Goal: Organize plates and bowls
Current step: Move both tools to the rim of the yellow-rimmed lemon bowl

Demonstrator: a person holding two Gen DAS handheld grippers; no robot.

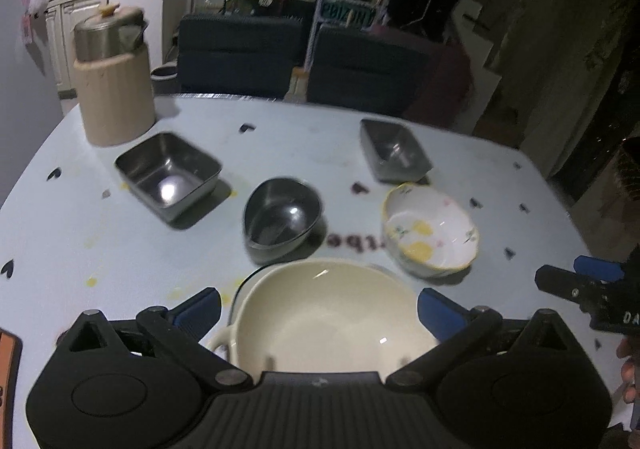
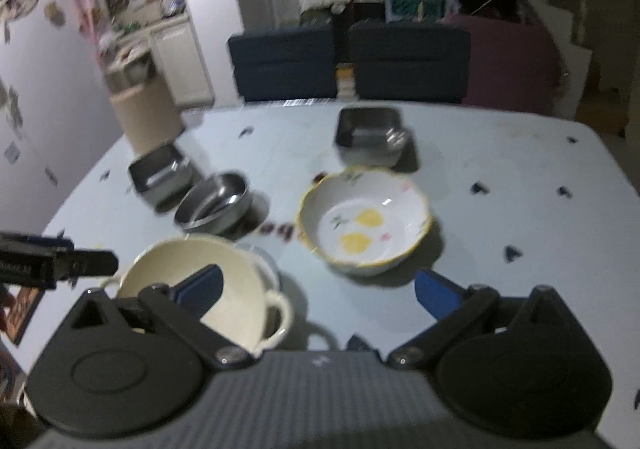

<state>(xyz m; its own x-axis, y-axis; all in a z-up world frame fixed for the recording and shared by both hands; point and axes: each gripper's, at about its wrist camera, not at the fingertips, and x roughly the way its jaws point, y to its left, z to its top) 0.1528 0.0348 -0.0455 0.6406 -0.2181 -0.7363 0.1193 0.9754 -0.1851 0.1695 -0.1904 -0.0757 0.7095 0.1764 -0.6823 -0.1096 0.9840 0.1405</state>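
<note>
Left wrist view: the left gripper hangs low over the pale blue table, jaws spread wide and released. The cream two-handled bowl sits between the blue pads, which stand apart from its rim on both sides; one loop handle shows near the left pad. Just ahead of the jaws, a dark teardrop-shaped metal bowl. Ahead and right, a white floral bowl with yellow rim. Farther ahead left, a square steel dish; farther ahead right, a second steel dish. At the far left table edge stands a beige ribbed canister with a steel pot on top. The right gripper enters at the right edge, fingertips over bare table.

Right wrist view: the right gripper is also released, jaws wide, nothing between them but table. Its left pad overlaps the cream bowl in the picture; contact cannot be judged. The floral bowl lies just ahead of the jaws, centred. Ahead left: the teardrop bowl and a square dish. Straight ahead, well beyond: the other steel dish. The left gripper reaches in from the left edge, near the cream bowl's rim.
</note>
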